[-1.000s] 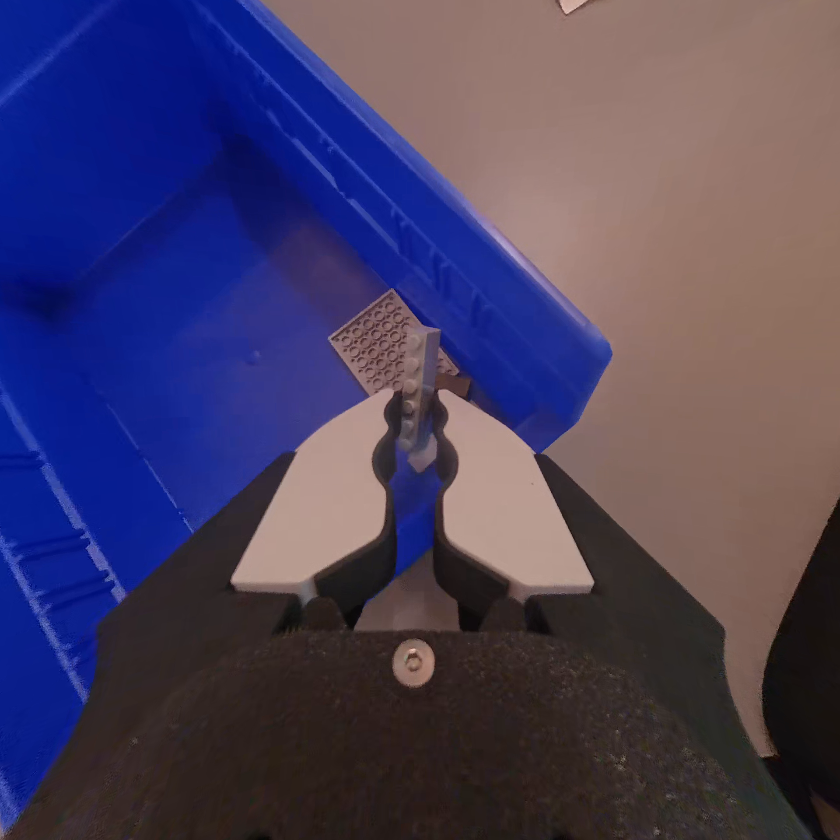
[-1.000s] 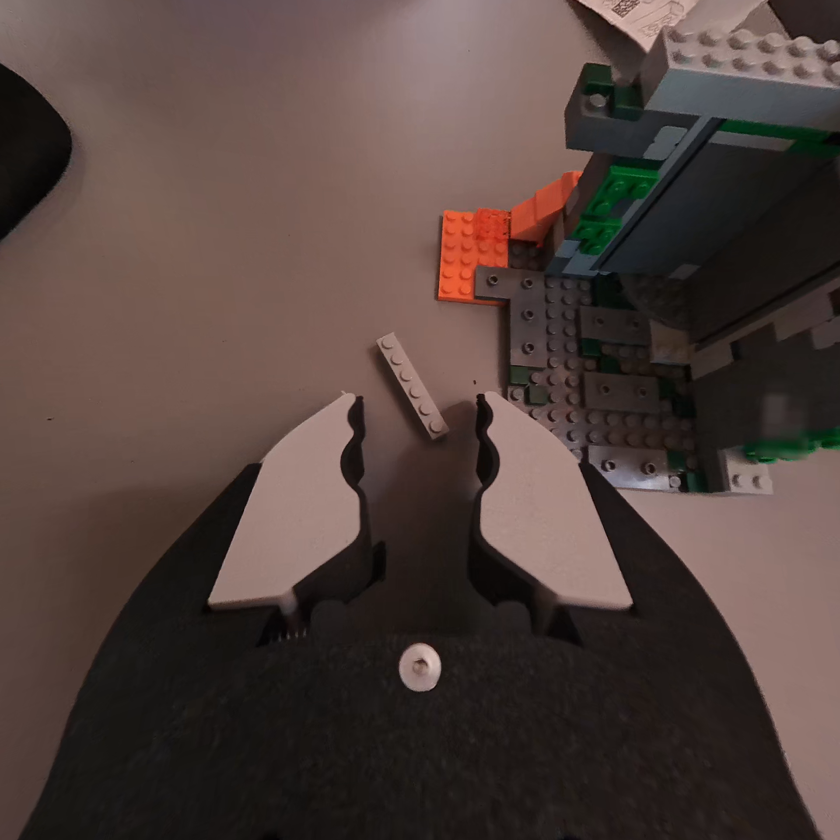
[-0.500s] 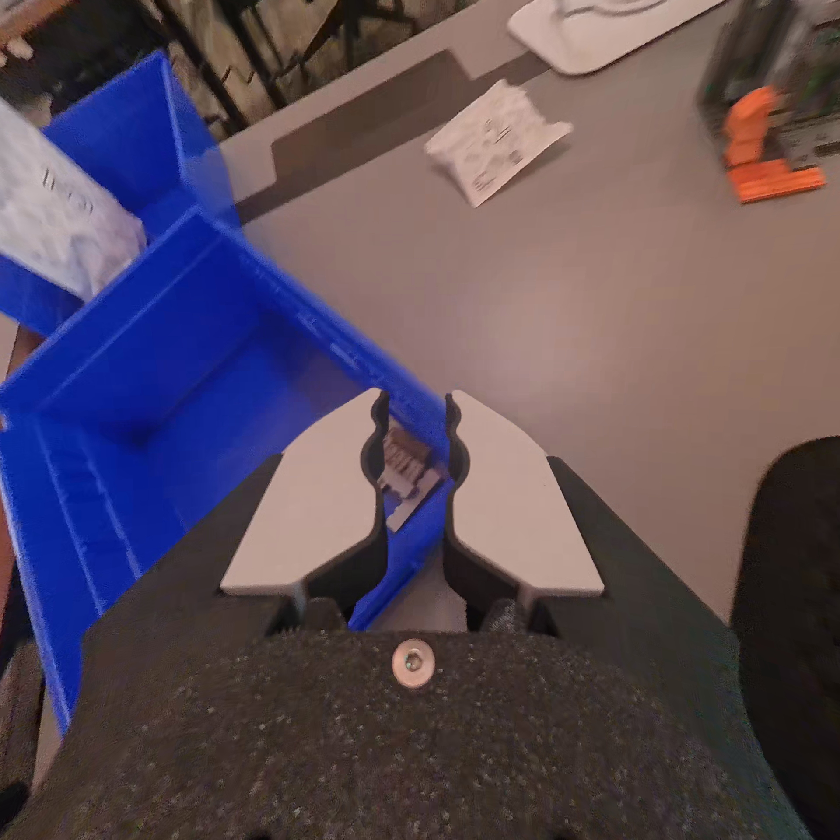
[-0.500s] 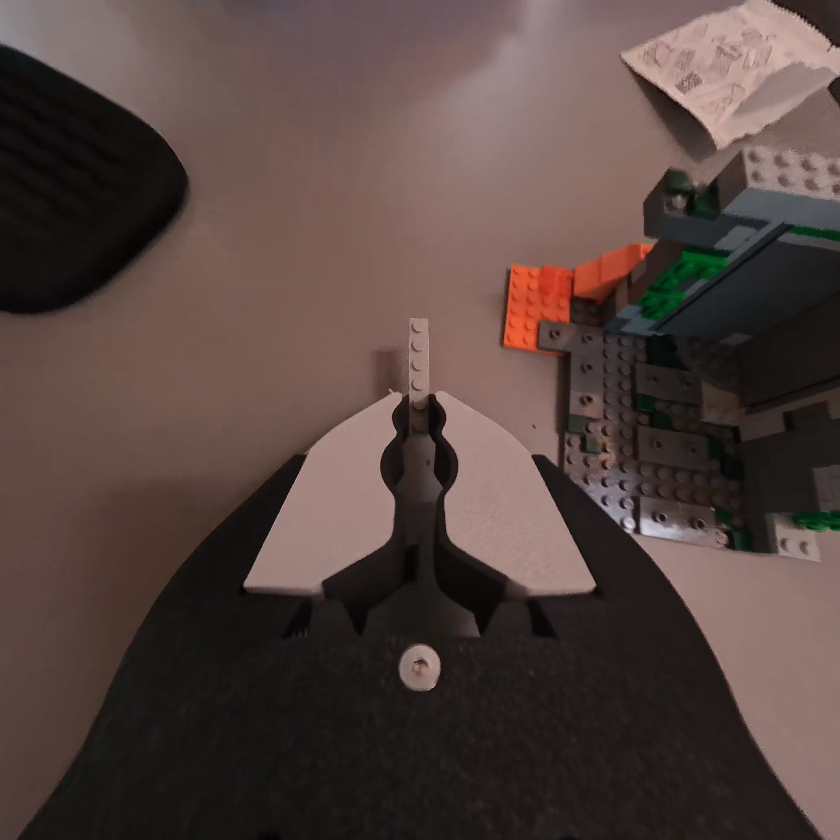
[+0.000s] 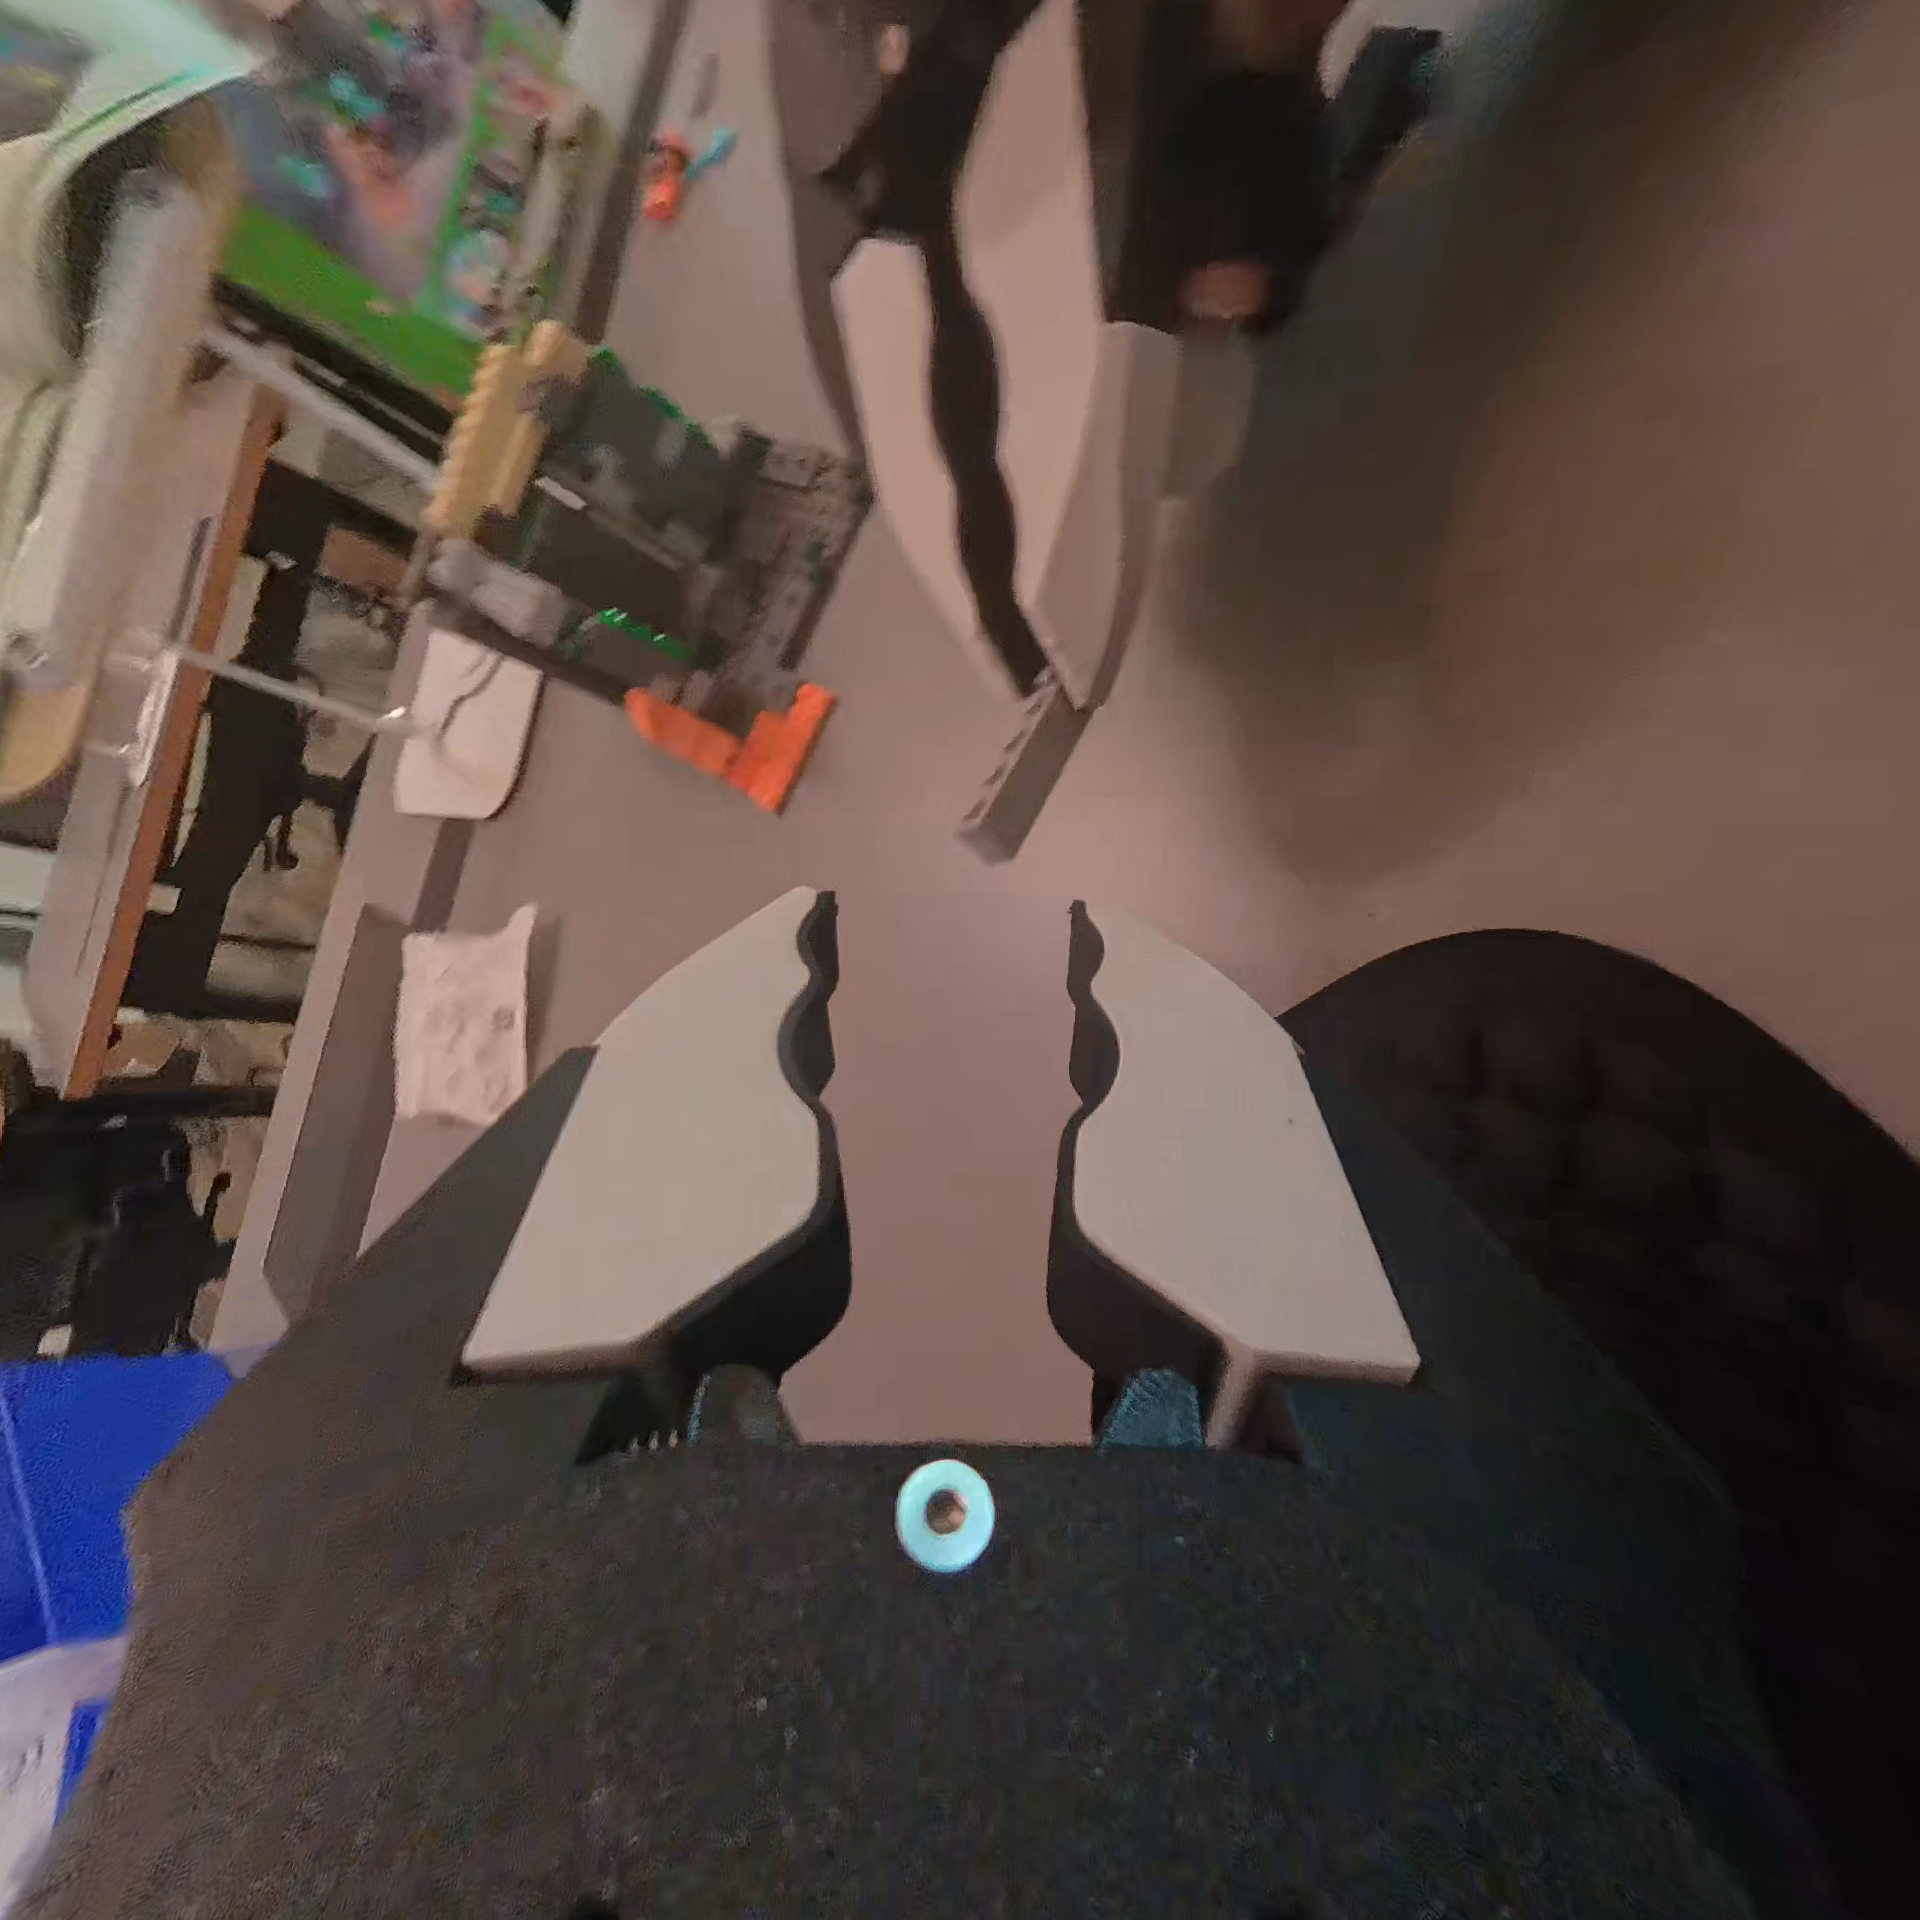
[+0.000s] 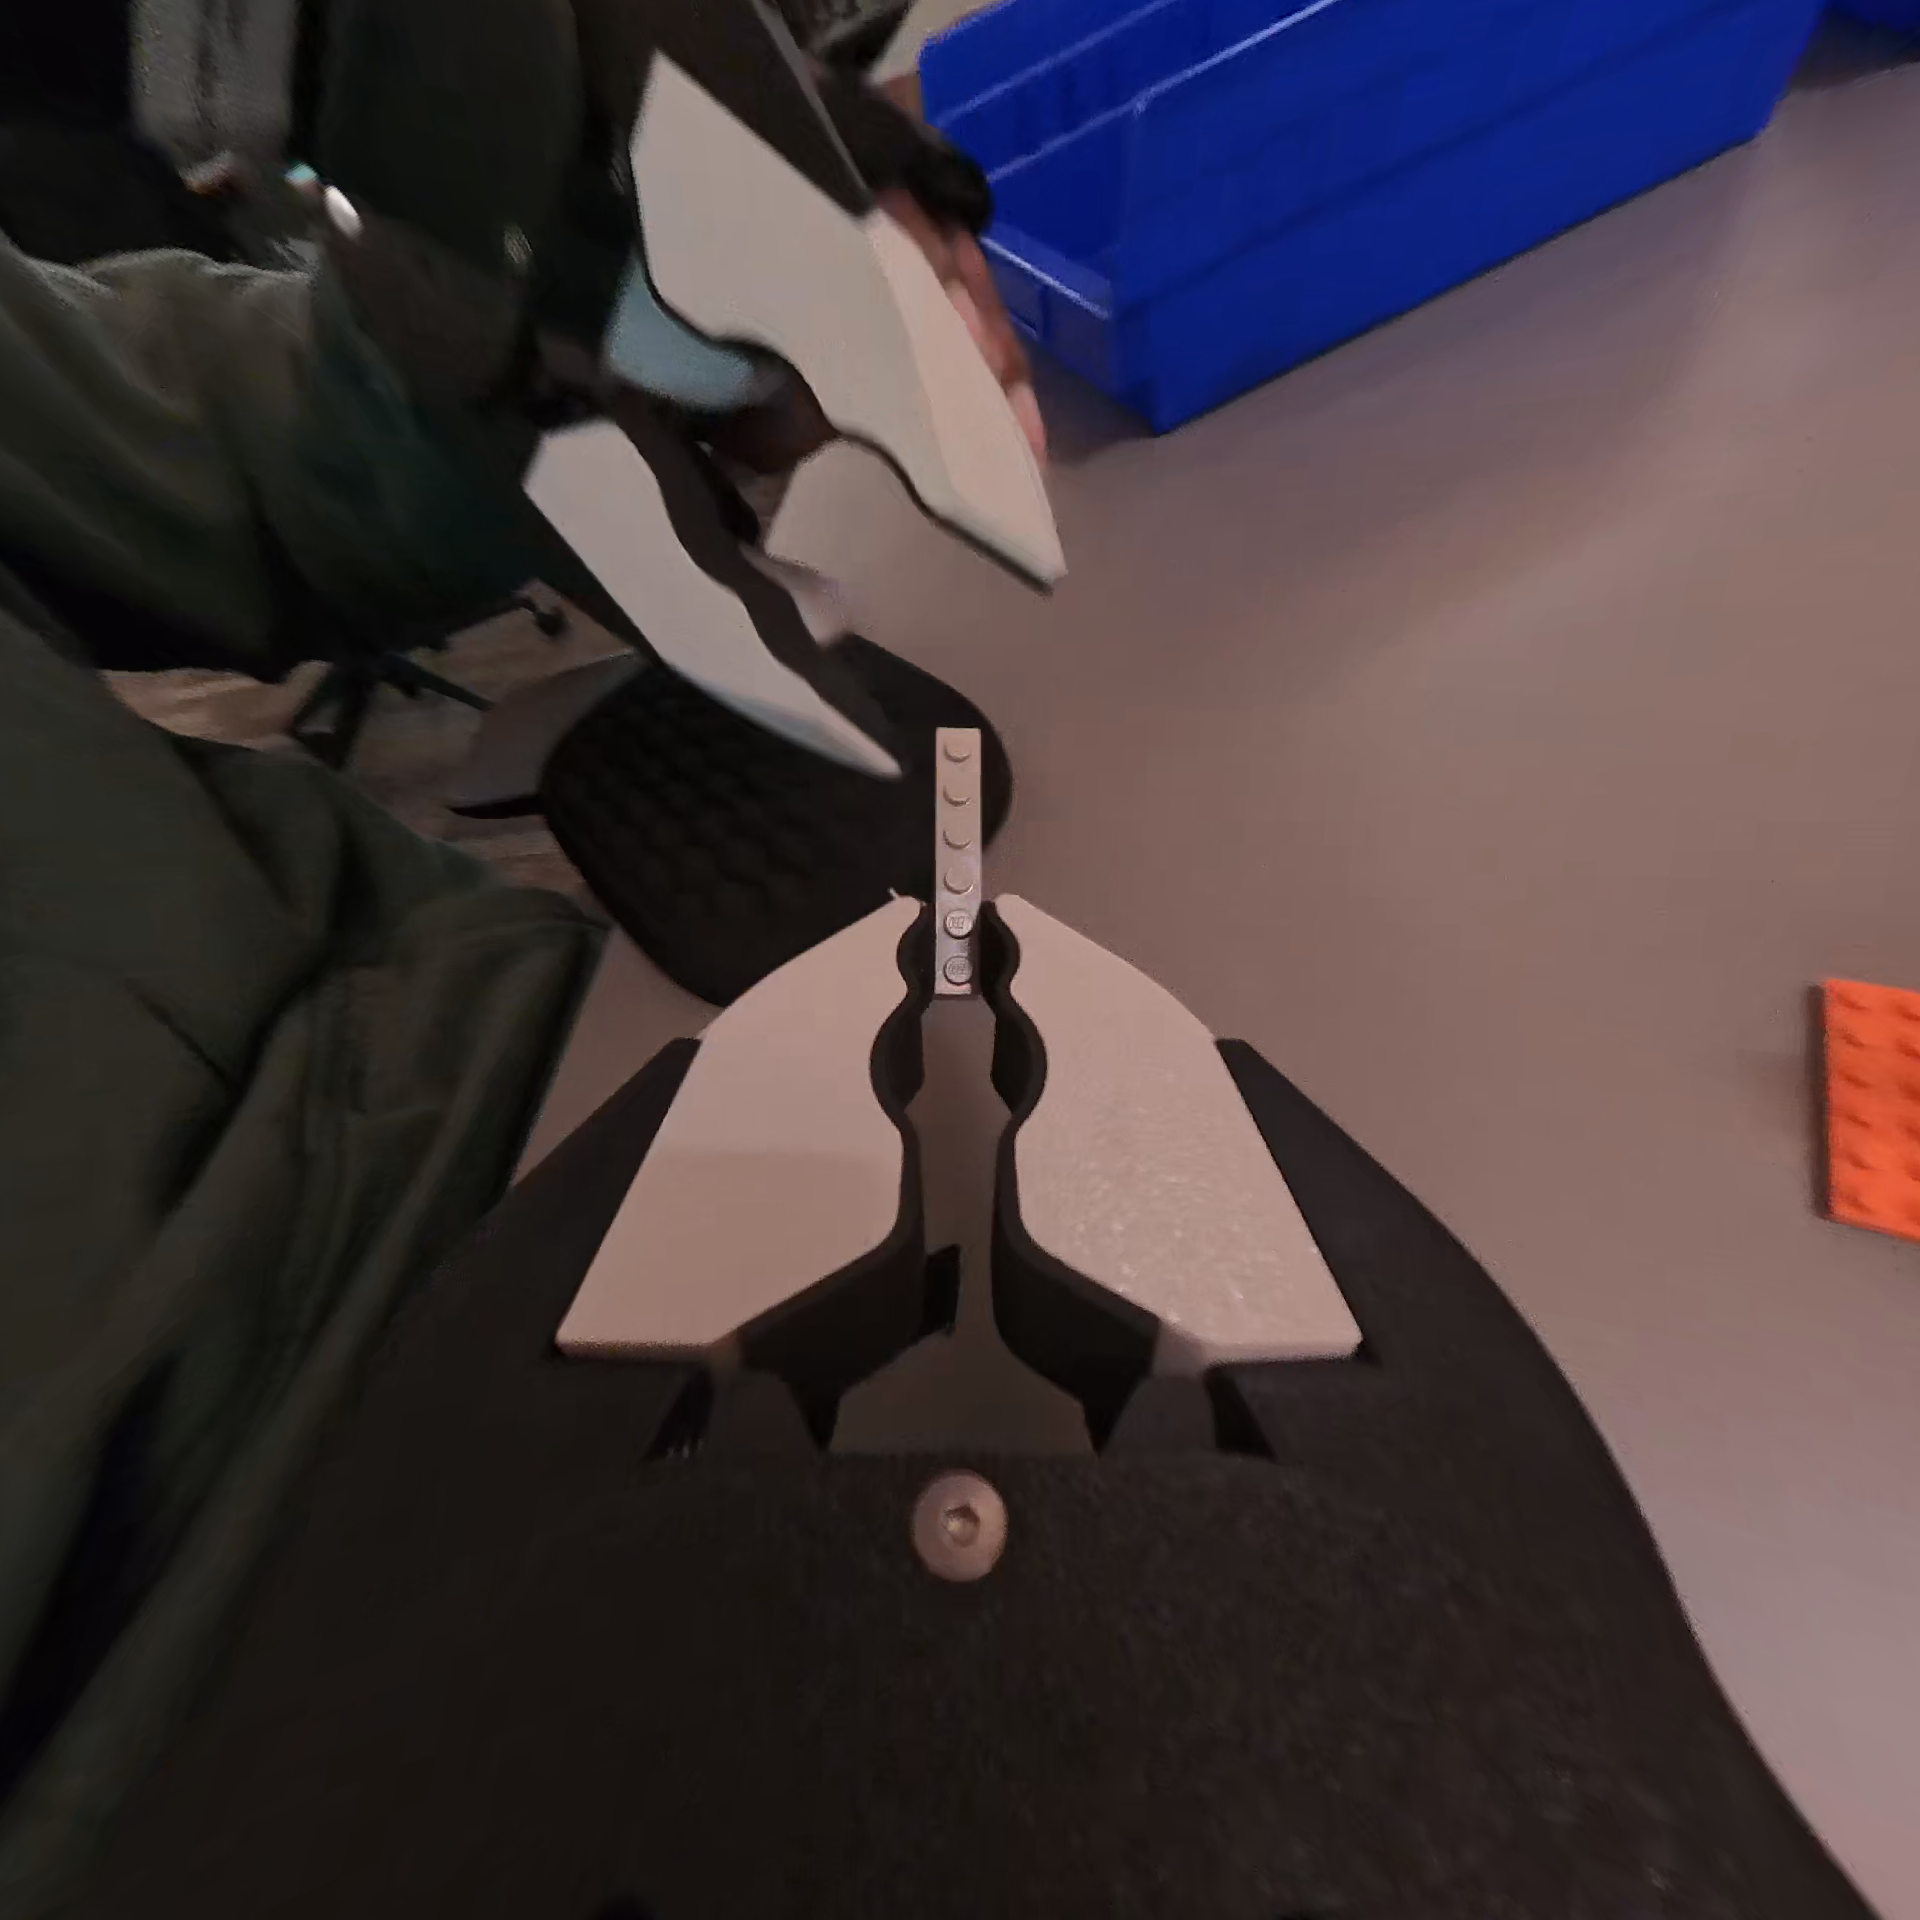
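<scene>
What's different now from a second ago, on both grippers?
The left gripper let go of its grey plate over the blue bin, opened, and swung toward the right gripper; nothing sits between its fingers now. The right gripper closed on the narrow grey studded plate and lifted it off the table. The orange plate stayed on the table.

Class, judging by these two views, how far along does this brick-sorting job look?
Done: gray pieces not visible in the blue bin. In hand: right gripper pinches a gray studded strip; left gripper is open, empty. Left: the brick model and orange plate stay on the table.
</scene>
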Demonstrator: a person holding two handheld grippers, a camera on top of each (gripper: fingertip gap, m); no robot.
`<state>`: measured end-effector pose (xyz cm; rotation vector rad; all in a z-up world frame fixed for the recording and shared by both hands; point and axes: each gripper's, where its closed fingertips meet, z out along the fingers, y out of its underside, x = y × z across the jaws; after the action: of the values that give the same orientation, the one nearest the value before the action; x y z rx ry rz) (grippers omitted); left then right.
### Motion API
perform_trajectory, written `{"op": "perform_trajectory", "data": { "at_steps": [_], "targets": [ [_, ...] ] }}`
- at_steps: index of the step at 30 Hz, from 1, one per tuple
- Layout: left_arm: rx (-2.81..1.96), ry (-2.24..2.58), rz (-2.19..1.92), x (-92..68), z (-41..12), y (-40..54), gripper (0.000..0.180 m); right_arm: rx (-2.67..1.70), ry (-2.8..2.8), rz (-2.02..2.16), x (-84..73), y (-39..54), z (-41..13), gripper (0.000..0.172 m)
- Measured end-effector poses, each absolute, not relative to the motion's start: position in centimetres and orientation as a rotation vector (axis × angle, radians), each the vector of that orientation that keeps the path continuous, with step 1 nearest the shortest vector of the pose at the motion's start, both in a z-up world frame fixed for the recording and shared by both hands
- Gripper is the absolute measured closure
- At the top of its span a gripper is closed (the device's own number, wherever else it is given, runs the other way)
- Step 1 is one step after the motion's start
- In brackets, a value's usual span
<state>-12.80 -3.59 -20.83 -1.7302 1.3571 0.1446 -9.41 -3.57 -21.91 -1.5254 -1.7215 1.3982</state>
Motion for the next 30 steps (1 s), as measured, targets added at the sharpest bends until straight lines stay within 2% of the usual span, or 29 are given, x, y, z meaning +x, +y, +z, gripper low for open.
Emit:
{"op": "perform_trajectory", "data": {
  "at_steps": [5,9,16,19,27,30],
  "targets": [
    [-1.667,1.442,0.092,-9.9,-21.6,-3.7,0.144,-1.513,-1.721,1.433,-9.2,-3.8,-21.6,0.164],
    [-1.626,1.453,0.080,-9.1,-21.4,-3.8,0.167,-1.509,-1.737,1.445,-9.1,-4.1,-21.7,0.164],
    [-1.642,1.444,0.067,-9.3,-21.2,-4.2,0.169,-1.501,-1.721,1.510,-9.1,-4.6,-21.3,0.164],
    [-1.677,1.396,0.130,-11.2,-20.5,-4.0,0.169,-1.501,-1.680,1.505,-8.9,-3.7,-20.8,0.147],
    [-1.899,0.750,0.499,-28.8,-13.6,-2.2,0.169,-1.605,-1.531,1.198,-6.1,3.6,-21.1,0.146],
    [-2.040,0.505,0.505,-35.4,-13.8,-2.8,0.169,-1.662,-1.400,1.219,-5.0,6.2,-20.4,0.147]
  ]
}}
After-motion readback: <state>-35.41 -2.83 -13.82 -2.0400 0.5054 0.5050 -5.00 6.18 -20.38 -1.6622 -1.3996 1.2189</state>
